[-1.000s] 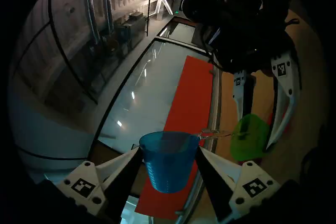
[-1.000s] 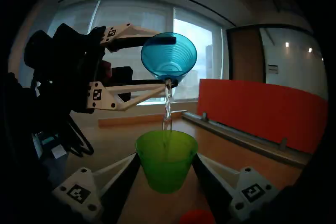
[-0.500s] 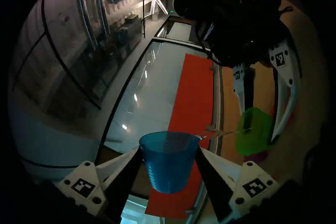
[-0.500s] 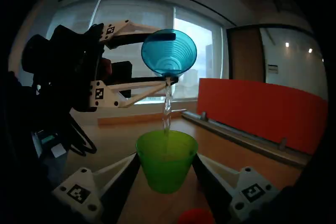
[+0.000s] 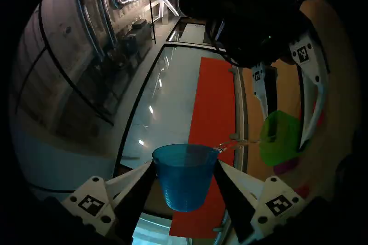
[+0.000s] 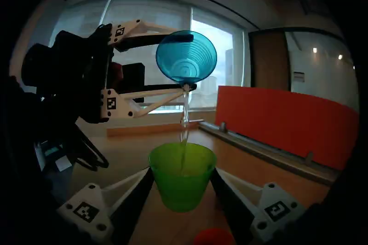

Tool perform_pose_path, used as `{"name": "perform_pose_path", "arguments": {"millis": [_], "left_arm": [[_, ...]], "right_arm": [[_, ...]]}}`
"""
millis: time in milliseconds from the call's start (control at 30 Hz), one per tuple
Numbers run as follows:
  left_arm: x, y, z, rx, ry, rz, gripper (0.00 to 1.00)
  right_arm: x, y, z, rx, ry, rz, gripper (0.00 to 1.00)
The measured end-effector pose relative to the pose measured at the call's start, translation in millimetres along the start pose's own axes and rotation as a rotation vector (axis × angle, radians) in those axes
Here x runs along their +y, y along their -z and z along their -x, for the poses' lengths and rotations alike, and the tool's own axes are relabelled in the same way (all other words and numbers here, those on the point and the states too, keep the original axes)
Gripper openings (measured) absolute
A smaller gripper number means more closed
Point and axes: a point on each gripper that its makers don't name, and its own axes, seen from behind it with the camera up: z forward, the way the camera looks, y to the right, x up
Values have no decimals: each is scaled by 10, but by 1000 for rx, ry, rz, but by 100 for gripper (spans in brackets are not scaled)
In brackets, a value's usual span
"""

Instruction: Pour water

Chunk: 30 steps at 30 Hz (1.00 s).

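My left gripper (image 5: pixel 185 181) is shut on a translucent blue cup (image 5: pixel 185 176), held tipped on its side. A thin stream of water (image 6: pixel 185 123) runs from the blue cup (image 6: pixel 186 57) down into a green cup (image 6: pixel 182 181). My right gripper (image 6: pixel 182 185) is shut on that green cup and holds it upright just under the blue one. In the left gripper view the green cup (image 5: pixel 279 137) shows between the right gripper's white fingers (image 5: pixel 316 93), with the water stream (image 5: pixel 237 143) reaching across to it.
A wooden table (image 6: pixel 133 153) lies below the cups. An orange-red divider panel (image 6: pixel 285 123) stands along its right side on a metal rail (image 6: pixel 267 150). Large windows (image 6: pixel 211 61) fill the back. A red object (image 6: pixel 212 236) sits at the bottom edge.
The blue cup has tipped a little further and shifted slightly right, and the stream into the green cup has thinned. The green cup has stayed in place.
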Motion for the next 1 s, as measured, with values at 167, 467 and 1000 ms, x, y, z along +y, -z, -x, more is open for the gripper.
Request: {"name": "perform_pose_path", "arguments": {"millis": [167,467,1000], "left_arm": [[11,-5,-20,5,-33,-5,85],[19,-22,-64,16,-93,-16,85],[5,-10,-150,34,-238,-37,85]], "right_arm": [[3,0,13,0,-1,0,88],[24,4,-5,6,-3,2,88],[35,38,-33,14,2,7,88]]}}
